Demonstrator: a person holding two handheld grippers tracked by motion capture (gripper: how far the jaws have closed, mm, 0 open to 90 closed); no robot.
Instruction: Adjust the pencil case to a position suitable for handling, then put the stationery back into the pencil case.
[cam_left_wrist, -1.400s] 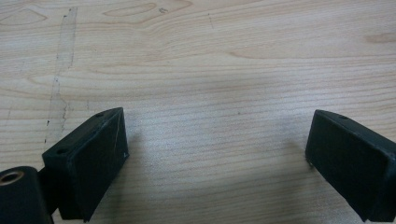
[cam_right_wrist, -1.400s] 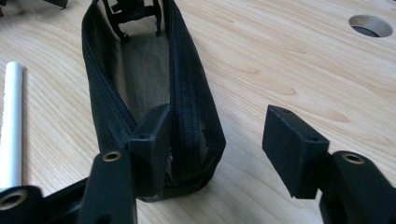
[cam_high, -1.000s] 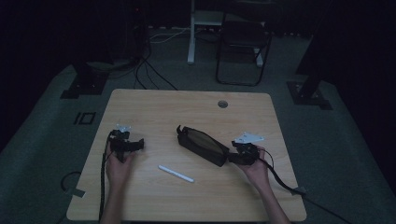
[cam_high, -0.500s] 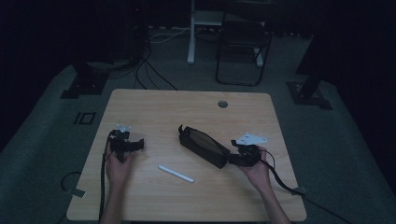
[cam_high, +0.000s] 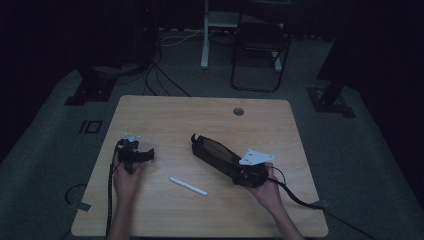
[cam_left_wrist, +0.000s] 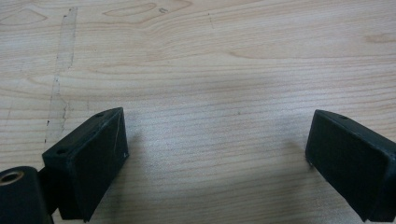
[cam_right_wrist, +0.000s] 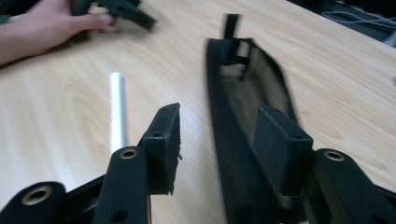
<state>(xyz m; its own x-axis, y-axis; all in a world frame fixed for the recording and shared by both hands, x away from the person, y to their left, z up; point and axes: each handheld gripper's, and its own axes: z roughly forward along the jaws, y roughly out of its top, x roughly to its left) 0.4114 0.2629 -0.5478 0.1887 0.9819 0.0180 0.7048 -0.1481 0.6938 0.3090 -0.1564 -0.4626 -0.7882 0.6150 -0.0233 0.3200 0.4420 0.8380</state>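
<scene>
Black fabric makes up the long pencil pouch (cam_high: 216, 155) that lies slantwise on the pale wooden tabletop (cam_high: 200, 115), right of the middle, its open mouth gaping upward and its far tip with a small strap pointing toward the far left corner. The near end of the pouch sits at the right tongs (cam_high: 248, 173), held in the person's right hand (cam_high: 267, 192) not far from the near right corner. In the right gripper view the right tongs (cam_right_wrist: 217, 140) straddle the near wall of the pouch: one pad is inside the opening, the other outside it over bare wood. The jaws have just been closing with that wall between them, yet a gap still shows beside the outer pad, so they are not clamped on it.

A white pen (cam_high: 188, 186) lies on the tabletop between the two hands, nearer the front edge, apart from the pouch; in the right gripper view the same pen (cam_right_wrist: 116, 112) runs just left of the outer pad.

The left tongs (cam_high: 135, 154) rest in the left hand (cam_high: 127, 175) toward the left edge, well apart from the pouch. In the left gripper view the left tongs (cam_left_wrist: 217, 149) stand spread wide over bare wood grain, grasping nothing.
</scene>
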